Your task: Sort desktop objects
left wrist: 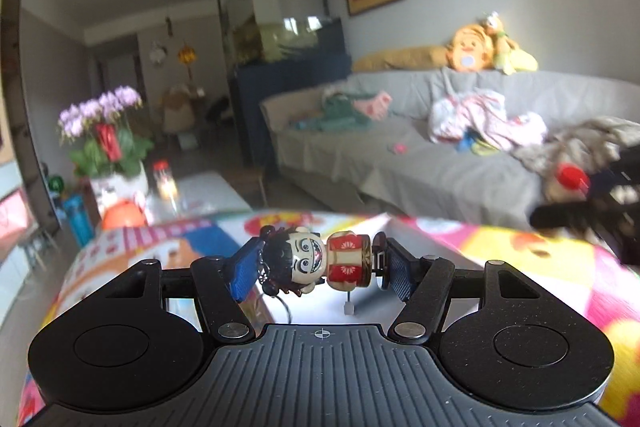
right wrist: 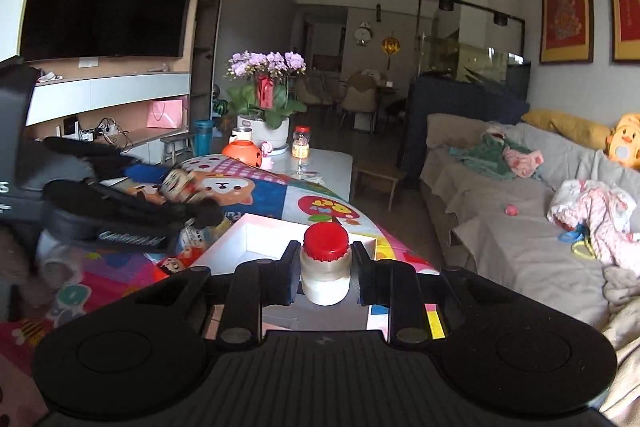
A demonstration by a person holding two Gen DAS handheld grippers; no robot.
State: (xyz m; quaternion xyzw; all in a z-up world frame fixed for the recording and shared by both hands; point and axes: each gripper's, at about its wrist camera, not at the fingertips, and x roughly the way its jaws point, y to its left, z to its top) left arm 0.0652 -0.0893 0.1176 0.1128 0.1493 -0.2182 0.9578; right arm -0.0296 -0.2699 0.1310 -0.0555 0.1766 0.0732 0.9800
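My left gripper [left wrist: 320, 267] is shut on a small toy figure [left wrist: 320, 263] with black hair and a red robe, held sideways above the white box [left wrist: 312, 307]. My right gripper [right wrist: 325, 269] is shut on a small white bottle [right wrist: 325, 267] with a red cap, held upright above the white box [right wrist: 256, 231]. The left gripper with the figure also shows at the left of the right wrist view [right wrist: 176, 187]. The right gripper and the bottle's red cap [left wrist: 572, 179] show blurred at the right of the left wrist view.
The box stands on a colourful cartoon cloth [right wrist: 312, 203]. Beyond it a white coffee table [right wrist: 332, 163] holds a flower pot [right wrist: 264, 123], an orange ball [right wrist: 242, 153] and a jar [right wrist: 301, 143]. A grey sofa [right wrist: 500, 223] with clothes is to the right.
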